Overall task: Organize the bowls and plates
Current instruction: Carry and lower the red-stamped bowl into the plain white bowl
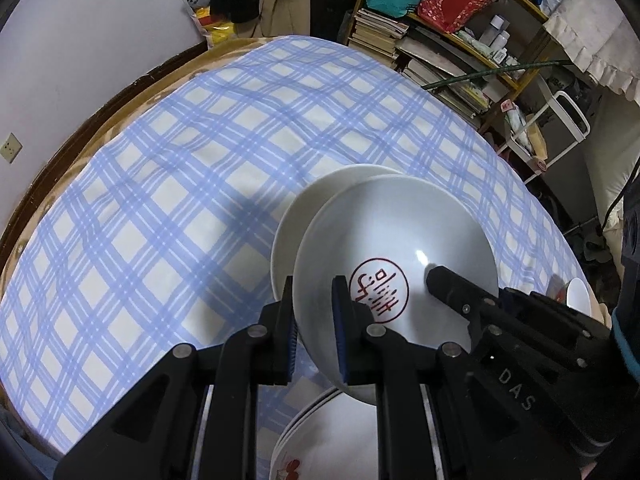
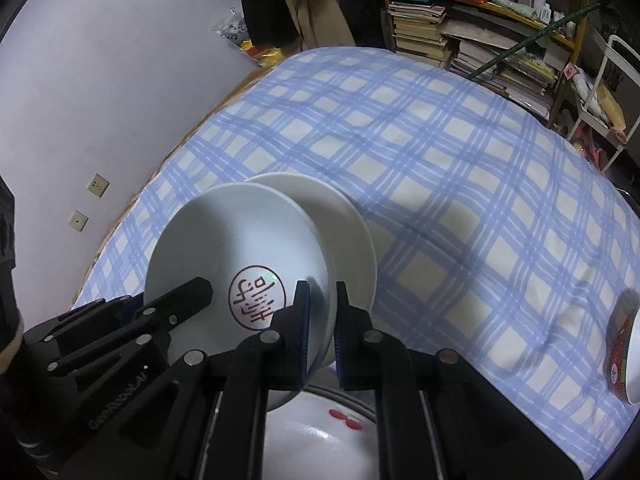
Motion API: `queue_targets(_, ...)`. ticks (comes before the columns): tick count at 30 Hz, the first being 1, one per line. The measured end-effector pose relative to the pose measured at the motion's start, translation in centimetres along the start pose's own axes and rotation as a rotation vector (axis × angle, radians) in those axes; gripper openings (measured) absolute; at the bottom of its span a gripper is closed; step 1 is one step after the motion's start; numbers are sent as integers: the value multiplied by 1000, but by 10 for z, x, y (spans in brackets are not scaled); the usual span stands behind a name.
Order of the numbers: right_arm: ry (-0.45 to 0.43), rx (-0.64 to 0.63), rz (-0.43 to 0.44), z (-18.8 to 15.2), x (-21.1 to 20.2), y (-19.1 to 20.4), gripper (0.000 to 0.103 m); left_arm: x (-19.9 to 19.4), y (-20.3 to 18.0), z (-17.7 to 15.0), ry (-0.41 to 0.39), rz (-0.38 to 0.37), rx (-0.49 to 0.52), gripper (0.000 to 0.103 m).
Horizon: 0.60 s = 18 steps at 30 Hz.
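Bowl with the red seal mark, glazed white ceramic: stiff, slick, breakable, light enough for rim holds; left tongs and right tongs each pinch its wall at opposite rims, carrying it tilted above stacked dishes at the near edge of the checked surface. Just behind sits a plain white plate; a red-patterned bowl lies toward the right edge, a cluttered bookshelf beyond the far edge, nothing blocking.
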State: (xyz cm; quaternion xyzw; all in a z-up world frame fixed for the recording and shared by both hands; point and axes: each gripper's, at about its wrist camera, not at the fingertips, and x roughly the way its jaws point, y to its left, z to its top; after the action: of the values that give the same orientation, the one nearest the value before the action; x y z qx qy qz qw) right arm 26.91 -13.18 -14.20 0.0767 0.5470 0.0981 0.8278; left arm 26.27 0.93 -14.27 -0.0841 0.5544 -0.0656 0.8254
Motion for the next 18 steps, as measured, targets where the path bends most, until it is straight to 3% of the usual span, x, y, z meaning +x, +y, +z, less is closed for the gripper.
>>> queue_targets(9,8,37,-9,-5,15,-1,12,13,9,-3,25,-24,-45,16)
queue_targets(18,-44,57,-40,-6,17,1,12,16,16,-2,27,-60,-84,15)
